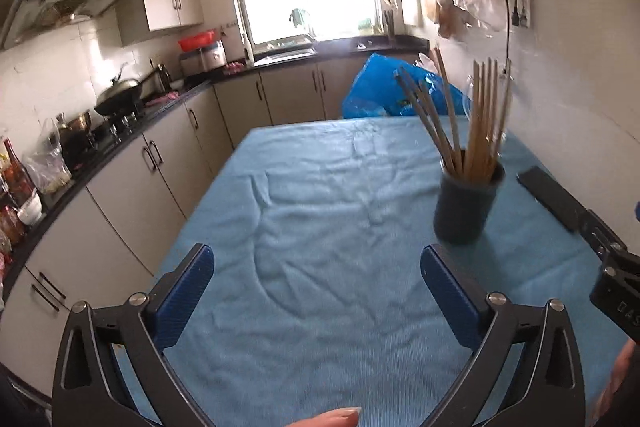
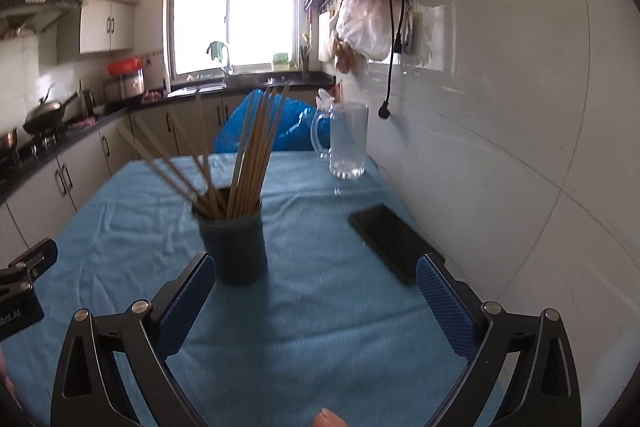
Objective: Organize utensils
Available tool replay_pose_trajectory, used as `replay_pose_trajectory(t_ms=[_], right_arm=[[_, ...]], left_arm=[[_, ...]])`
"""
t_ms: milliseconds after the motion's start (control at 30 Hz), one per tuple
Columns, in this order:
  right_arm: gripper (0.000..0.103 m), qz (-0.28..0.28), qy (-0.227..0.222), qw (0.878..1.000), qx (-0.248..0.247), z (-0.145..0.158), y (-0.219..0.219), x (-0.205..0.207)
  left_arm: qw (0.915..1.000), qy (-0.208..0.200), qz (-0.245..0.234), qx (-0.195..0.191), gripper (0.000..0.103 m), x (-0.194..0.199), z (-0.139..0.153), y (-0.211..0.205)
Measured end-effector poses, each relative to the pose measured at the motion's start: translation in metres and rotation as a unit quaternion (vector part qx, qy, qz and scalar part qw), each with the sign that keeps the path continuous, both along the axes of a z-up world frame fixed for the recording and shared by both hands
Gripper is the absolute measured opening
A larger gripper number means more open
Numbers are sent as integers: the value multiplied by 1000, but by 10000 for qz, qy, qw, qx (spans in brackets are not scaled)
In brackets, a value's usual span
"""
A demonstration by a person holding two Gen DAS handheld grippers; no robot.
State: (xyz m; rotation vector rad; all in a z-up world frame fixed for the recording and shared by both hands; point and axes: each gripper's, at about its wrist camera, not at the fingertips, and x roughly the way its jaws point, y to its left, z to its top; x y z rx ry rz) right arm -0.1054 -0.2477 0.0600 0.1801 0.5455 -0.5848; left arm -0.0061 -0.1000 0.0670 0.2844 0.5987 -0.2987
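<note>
Left gripper: jaws spread wide, nothing held; only bare blue tablecloth is seen between the pads.
Right gripper: jaws spread wide, nothing held; it is raised above the cloth.
Dark holder: stood upright on the cloth, just ahead of the right gripper's left pad and near it; ahead and well to the right of the left gripper.
Chopsticks: all visible ones are stood in the holder, one bunch upright, a second bunch fanned out and leaning toward the left gripper's side. No contact with either gripper is seen.
Glass mug: far ahead of the right gripper, slightly to its right, by the wall; it appears empty.
Black flat object: laid on the cloth, ahead of the right gripper's right pad; its identity cannot be told.
Step in hand: judged to be an approach or a pause; no loose utensil is seen on the cloth, so the sorting is either not begun or already done.
Next move: if the leaning bunch is to be shifted, the right gripper is best placed. The jaws should be brought around the sticks above the holder's rim, then narrowed on a small bundle.
Caution: the holder is judged liable to tip when the sticks are pulled sideways; a straight upward lift is advised.
</note>
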Motion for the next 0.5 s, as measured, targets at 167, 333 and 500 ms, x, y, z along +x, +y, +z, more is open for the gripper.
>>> replay_pose_trajectory(t_ms=[167, 333, 500], right_arm=[[102, -6, 67, 10000, -50, -1, 13, -12], [102, -36, 32, 10000, -64, 5, 21, -14], [102, -165, 1, 9999, -40, 7, 17, -17]], left_arm=[[9997, 218, 26, 112, 103, -10, -14, 7], [9998, 173, 71, 114, 102, -18, -14, 14], [9998, 128, 118, 64, 103, -20, -11, 17]])
